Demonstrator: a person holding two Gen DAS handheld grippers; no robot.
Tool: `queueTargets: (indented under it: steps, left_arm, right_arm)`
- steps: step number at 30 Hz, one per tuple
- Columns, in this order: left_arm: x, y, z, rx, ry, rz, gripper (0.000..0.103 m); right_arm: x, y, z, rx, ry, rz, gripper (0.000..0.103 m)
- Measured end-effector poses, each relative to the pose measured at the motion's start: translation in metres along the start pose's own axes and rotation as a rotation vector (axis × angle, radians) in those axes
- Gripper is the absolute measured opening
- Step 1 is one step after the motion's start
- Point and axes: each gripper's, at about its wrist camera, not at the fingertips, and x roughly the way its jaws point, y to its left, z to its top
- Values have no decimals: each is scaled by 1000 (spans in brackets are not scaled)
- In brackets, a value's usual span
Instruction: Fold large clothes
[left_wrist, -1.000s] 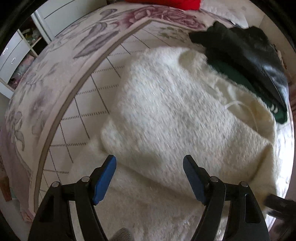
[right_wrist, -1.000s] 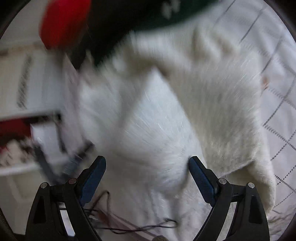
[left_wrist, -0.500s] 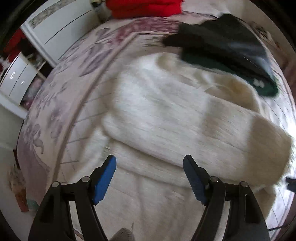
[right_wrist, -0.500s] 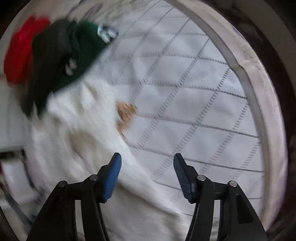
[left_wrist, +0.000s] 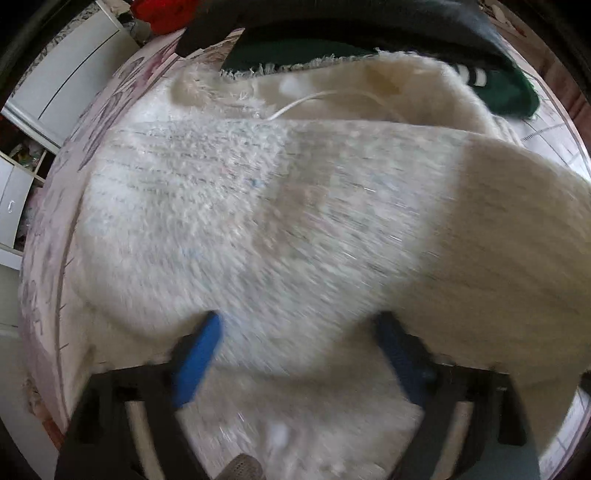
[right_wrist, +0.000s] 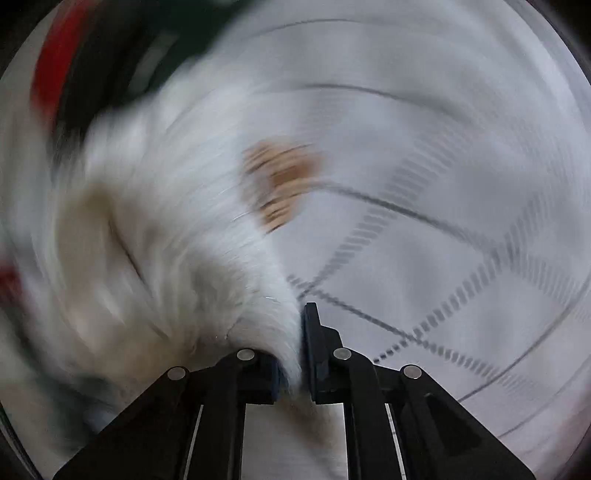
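The left tool (left_wrist: 295, 354) stands wide apart, its jaws having just been opening, with its blue pads (left_wrist: 195, 362) pressed into the fluffy pile of the white sweater (left_wrist: 280, 221); a fold of it bulges between them, but they do not pinch it. The right tool (right_wrist: 299, 350) has just been closing and is now clamped on a tuft of the sweater's edge (right_wrist: 177, 240), the fabric squeezed between the two nearly meeting pads.

The sweater lies spread over the middle of the bed (right_wrist: 461, 166), on a white quilt with a stitched grid. A thin white cord (left_wrist: 325, 98) lies across the sweater's far part. A tan patch (right_wrist: 280, 181) shows at the sweater's edge in the right wrist view, too blurred to identify.

Beyond the sweater, at the far edge of the bed, a green garment (left_wrist: 509, 92) lies under a black one (left_wrist: 369, 18), touching the sweater. A red garment (left_wrist: 162, 14) sits at the far left corner, near a white cabinet (left_wrist: 74, 85) beside the bed.
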Motion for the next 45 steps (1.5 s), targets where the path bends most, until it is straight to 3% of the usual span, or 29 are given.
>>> queueTargets:
  steps: [2,4,6,8,9,10,12,13,14,18,21,27,29,31,33,35,37,39,40,41,43,45]
  left_arm:
    - [6,-1,5,8,9,-20,103]
    - [5,0,6,11,5,-21,103]
    - [4,2,6,21,4,-24,103]
    - [3,5,6,24,5,-24,103]
    - [2,7,5,24,5,-26,103]
    - [1,9,4,25,5,-27,103]
    - [-6,17,-2,30,-1,-10,103]
    - [-11,23,-6,28,-8,-3,103]
    - [-20,31,-13,22,-17,4,103]
    - [-50,66,-54,0,-18,34,103]
    - [-67,105,-93,-47,26,58,103]
    - [-72,185,-134,-114,78,43,103]
    - [-68,198,-141,-125,100,38,103]
    - [-63,199,-146,-126,103,20,103]
    - [-58,195,-144,-107,93,12,103]
    - [-53,182,-144,-84,68,0,103]
    - [-48,165,-144,-53,48,5,103]
    - [-36,147,-144,-11,39,27,103]
    - [-29,141,-143,7,44,36,103]
    - [-19,134,-143,24,58,53,103]
    - [2,125,-143,41,104,82,103]
    - [12,123,-143,9,106,90,103]
  right_arm:
    - [-3,-41,-5,201,-11,142,7]
    - [-4,-47,-10,259,15,178,10]
    - [-18,-20,-8,96,6,23,23]
    - [-21,13,-21,-172,-9,-178,40]
    - [-17,33,-29,-356,-10,-311,43]
    - [-10,37,-34,-430,19,-364,43]
    - [-8,31,-39,-399,33,-343,24]
    - [-9,23,-42,-357,46,-297,13]
    - [-9,17,-45,-304,56,-257,9]
    - [-25,-26,-76,-84,36,-123,8]
    - [-25,-45,-113,60,33,-67,7]
    - [1,-35,-207,211,163,9,7]
    - [-11,-28,-228,160,137,-56,7]
    - [-47,-31,-240,84,28,-246,8]
    - [-79,-39,-244,17,-48,-408,20]
    - [-94,-38,-243,-43,-22,-470,45]
    - [-110,-33,-242,-182,-18,-507,47]
    - [-98,1,-251,-397,-19,-557,51]
    - [-83,22,-255,-504,-13,-591,63]
    - [-73,33,-254,-585,-7,-618,66]
    - [-47,53,-251,-776,-5,-722,66]
    - [-31,67,-240,-860,-47,-775,53]
